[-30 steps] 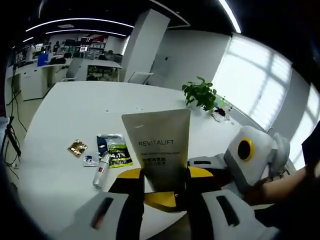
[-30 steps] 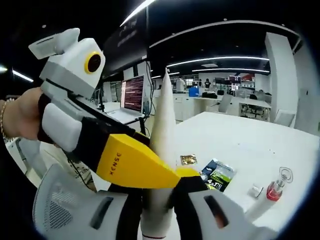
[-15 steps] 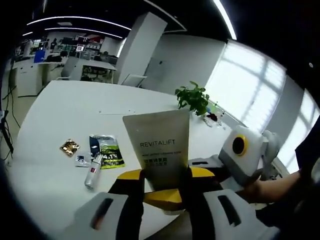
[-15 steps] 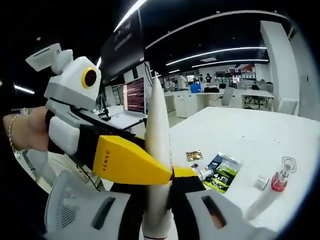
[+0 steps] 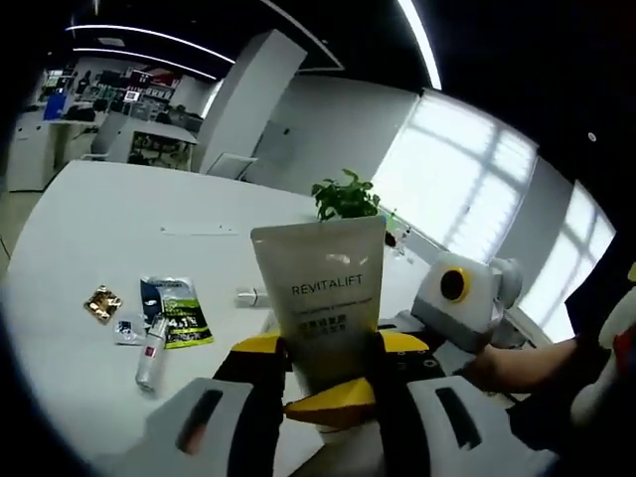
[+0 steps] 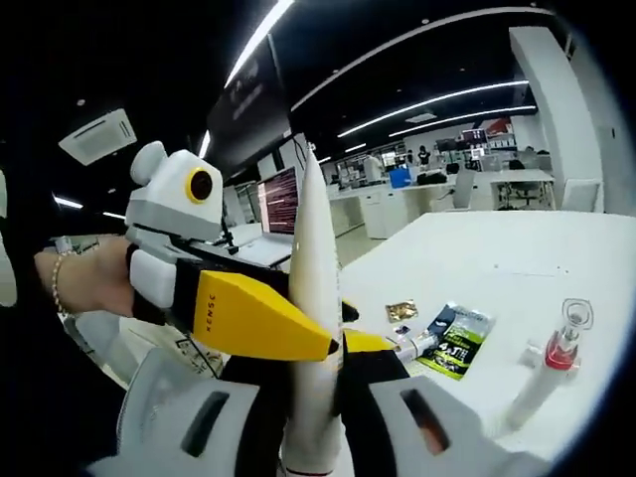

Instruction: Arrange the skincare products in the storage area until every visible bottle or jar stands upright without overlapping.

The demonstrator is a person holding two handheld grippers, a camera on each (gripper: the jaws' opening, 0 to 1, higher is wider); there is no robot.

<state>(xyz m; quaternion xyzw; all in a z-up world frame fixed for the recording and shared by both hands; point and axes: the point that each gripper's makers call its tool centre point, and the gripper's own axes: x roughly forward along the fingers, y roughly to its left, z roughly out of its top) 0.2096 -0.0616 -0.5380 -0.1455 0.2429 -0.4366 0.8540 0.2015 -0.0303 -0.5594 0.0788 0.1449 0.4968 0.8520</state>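
Observation:
A silver tube labelled REVITALIFT (image 5: 320, 298) stands upright above the white table (image 5: 89, 229), cap end down between the jaws of my left gripper (image 5: 328, 350), which is shut on it. In the right gripper view the same tube (image 6: 314, 288) shows edge-on, and my right gripper (image 6: 316, 397) is shut on its lower part. The left gripper (image 6: 253, 318) reaches in from the left, its yellow jaw against the tube. The right gripper (image 5: 452, 298) enters the left gripper view from the right. A small bottle (image 5: 149, 353) lies on its side. A pink-capped bottle (image 6: 552, 363) also lies flat.
A green sachet (image 5: 174, 313), a gold sachet (image 5: 99, 302) and a small sachet (image 5: 127, 329) lie by the small bottle. Another slim item (image 5: 248, 295) lies behind the tube. A potted plant (image 5: 343, 197) stands at the table's far edge. Desks with monitors (image 6: 278, 199) fill the room behind.
Both hands have shifted and tilted a little with the tube, so the table items slide left in the left gripper view. Both grips on the tube are unchanged.

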